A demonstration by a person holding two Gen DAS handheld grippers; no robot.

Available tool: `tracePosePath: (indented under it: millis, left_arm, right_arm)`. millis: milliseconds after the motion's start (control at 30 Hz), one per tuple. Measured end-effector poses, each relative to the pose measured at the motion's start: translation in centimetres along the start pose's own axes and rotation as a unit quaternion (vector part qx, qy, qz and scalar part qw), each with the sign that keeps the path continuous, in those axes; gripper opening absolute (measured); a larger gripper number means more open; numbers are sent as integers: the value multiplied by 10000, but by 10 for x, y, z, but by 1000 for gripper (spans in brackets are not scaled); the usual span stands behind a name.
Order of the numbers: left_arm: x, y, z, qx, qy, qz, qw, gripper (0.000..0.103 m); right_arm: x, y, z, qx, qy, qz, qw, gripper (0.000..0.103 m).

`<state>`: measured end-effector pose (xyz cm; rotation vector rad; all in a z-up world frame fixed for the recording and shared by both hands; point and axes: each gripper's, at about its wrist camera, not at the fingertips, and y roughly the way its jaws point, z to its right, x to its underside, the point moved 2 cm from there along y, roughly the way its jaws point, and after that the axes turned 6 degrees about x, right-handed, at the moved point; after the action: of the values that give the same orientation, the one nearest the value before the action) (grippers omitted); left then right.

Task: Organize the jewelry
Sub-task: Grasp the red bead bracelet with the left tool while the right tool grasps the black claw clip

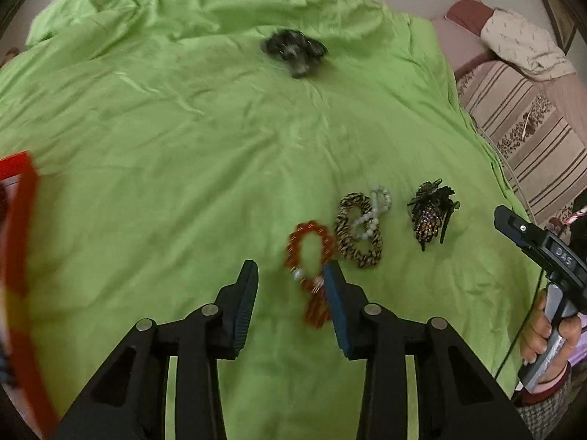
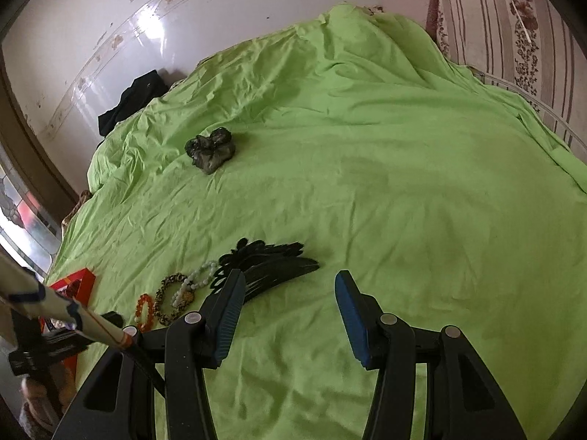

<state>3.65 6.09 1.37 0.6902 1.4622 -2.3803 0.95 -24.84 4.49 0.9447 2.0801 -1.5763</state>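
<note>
On the green sheet (image 1: 183, 146) lie a red bead bracelet (image 1: 312, 253), a tiger-striped hair tie (image 1: 361, 245) with a pale bead bracelet (image 1: 370, 216) across it, and a dark jewelled hair clip (image 1: 427, 216). My left gripper (image 1: 290, 269) is open just short of the red bracelet, whose near end lies against the right finger's inner side. My right gripper (image 2: 290, 275) is open over bare sheet, its left finger beside the black hair clip (image 2: 271, 256). The pale beads (image 2: 198, 275), striped tie (image 2: 170, 297) and red bracelet (image 2: 144, 311) show further left.
A red box (image 1: 22, 249) stands at the left edge, also the red box (image 2: 79, 284) in the right wrist view. A dark fabric hair piece (image 1: 293, 51) lies further back. A striped pillow (image 1: 521, 128) borders the right side. A black garment (image 2: 132, 99) lies by the wall.
</note>
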Motion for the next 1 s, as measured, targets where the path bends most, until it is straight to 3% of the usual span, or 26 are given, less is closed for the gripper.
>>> tracePosePath:
  millis: [133,167,200,400,533,733,1000]
  left_arm:
    - [-5,24,10,-200,254,-106,9994,28]
    - [-4,28,14,-303,378,-107,9988,22]
    - [-4,28,14,-400,435,-78,9982,7]
    - [6,0,-6,-621,257,-66,9977,7]
    - [23,-21,-24,-573,69,-59,9983,7]
    - [36,-18,-32,-512,39,34,9987,7]
    - [29,-10,-33,-351,-21,107,9993,7]
  right_arm:
    - [-2,3,5,-46,128,-14,9999,55]
    - [-2,4,5,-53,140,-17,9999,55]
    - [-3,5,5,-56,136,-19,9999,55]
    - [-4,12,6,-100,142,-77,9998,55]
    - [-4,15,3,-321,306,-111,9990,55]
    - [5,26,-22,-687,271,-373,9966,55]
    - [4,55,-37,-293,625,-386,9969,55]
